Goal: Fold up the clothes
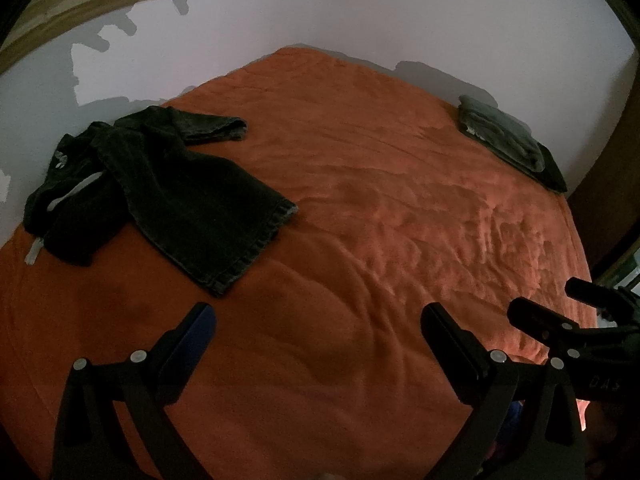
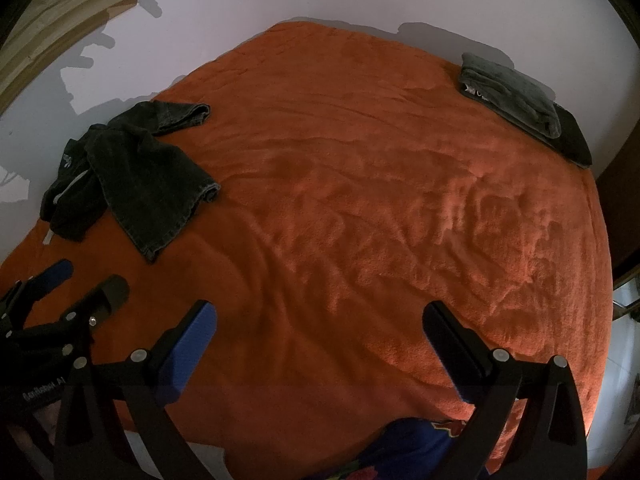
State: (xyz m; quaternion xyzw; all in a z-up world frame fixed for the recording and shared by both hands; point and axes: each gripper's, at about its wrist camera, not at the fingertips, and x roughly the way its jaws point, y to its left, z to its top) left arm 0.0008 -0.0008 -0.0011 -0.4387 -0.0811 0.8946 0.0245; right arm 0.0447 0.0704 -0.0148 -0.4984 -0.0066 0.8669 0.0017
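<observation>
A pair of dark jeans [image 1: 160,188] lies crumpled at the left of the orange bed cover [image 1: 360,208], one leg stretched toward me. In the right wrist view the jeans [image 2: 136,176] lie further left. My left gripper [image 1: 318,320] hovers open over bare cover, nothing between its fingers, the jeans' hem just ahead to its left. My right gripper [image 2: 320,320] hangs open over the cover's middle, empty. Each gripper shows in the other's view: the right gripper [image 1: 552,304] at the right edge, the left gripper [image 2: 88,276] at the lower left.
A folded grey and dark stack of clothes [image 1: 508,140] sits at the bed's far right corner, also the stack [image 2: 520,100] in the right wrist view. White walls [image 1: 400,8] border the bed behind and left. A blue patterned cloth [image 2: 412,452] shows at the near edge.
</observation>
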